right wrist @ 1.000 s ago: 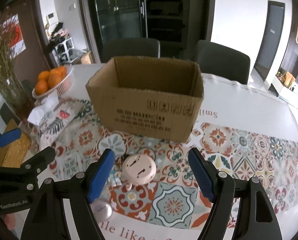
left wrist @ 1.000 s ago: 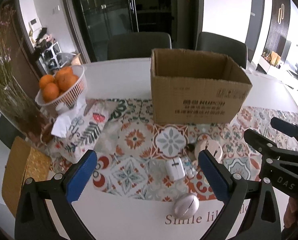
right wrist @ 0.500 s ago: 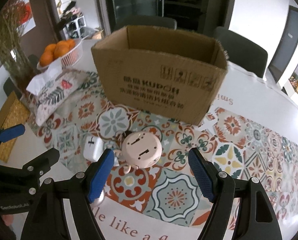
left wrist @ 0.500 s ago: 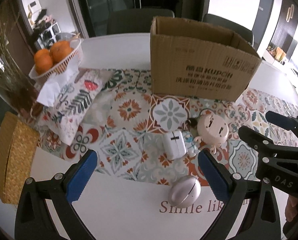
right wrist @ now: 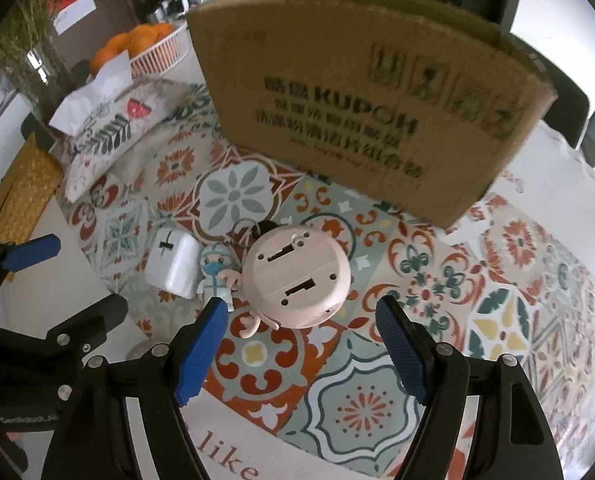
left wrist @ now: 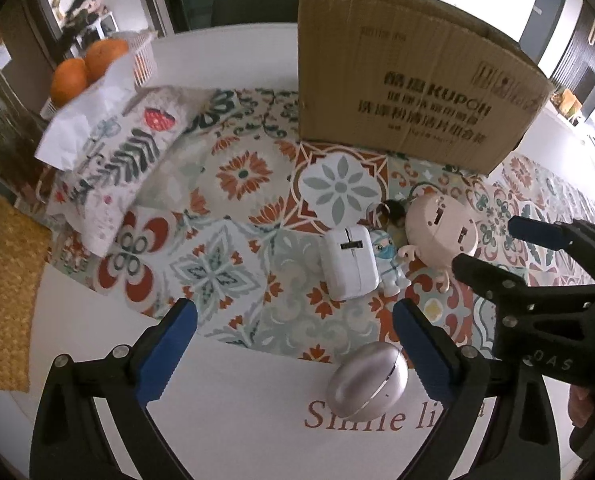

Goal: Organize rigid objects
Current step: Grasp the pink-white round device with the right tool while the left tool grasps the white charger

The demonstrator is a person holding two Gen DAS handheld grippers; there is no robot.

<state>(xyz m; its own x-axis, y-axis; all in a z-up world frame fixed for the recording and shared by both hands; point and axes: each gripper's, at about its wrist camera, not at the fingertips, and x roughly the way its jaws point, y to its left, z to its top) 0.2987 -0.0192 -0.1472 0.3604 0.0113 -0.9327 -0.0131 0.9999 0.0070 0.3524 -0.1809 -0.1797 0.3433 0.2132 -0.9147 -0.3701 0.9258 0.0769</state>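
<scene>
The white round table (left wrist: pixel 225 412) carries a patterned tile-print runner (left wrist: pixel 241 176), and on it the brown cardboard box (left wrist: pixel 409 92) stands upright at 12 o'clock, printed side toward the cameras. Left of it, at 10 o'clock, lies a floral fabric tissue pouch (left wrist: pixel 125 156). The round pink toy clock (right wrist: pixel 297 276) lies face down (its back slots showing), legs toward 6 o'clock, just ahead of the right gripper (right wrist: pixel 301 344), whose jaws stand apart around nothing. Beside it, the white rectangular charger (left wrist: pixel 351 262) has its long axis running roughly 12 to 6. The silver egg-shaped case (left wrist: pixel 367 380) lies tilted toward 2 o'clock, near the left gripper (left wrist: pixel 293 348), jaws apart, empty.
</scene>
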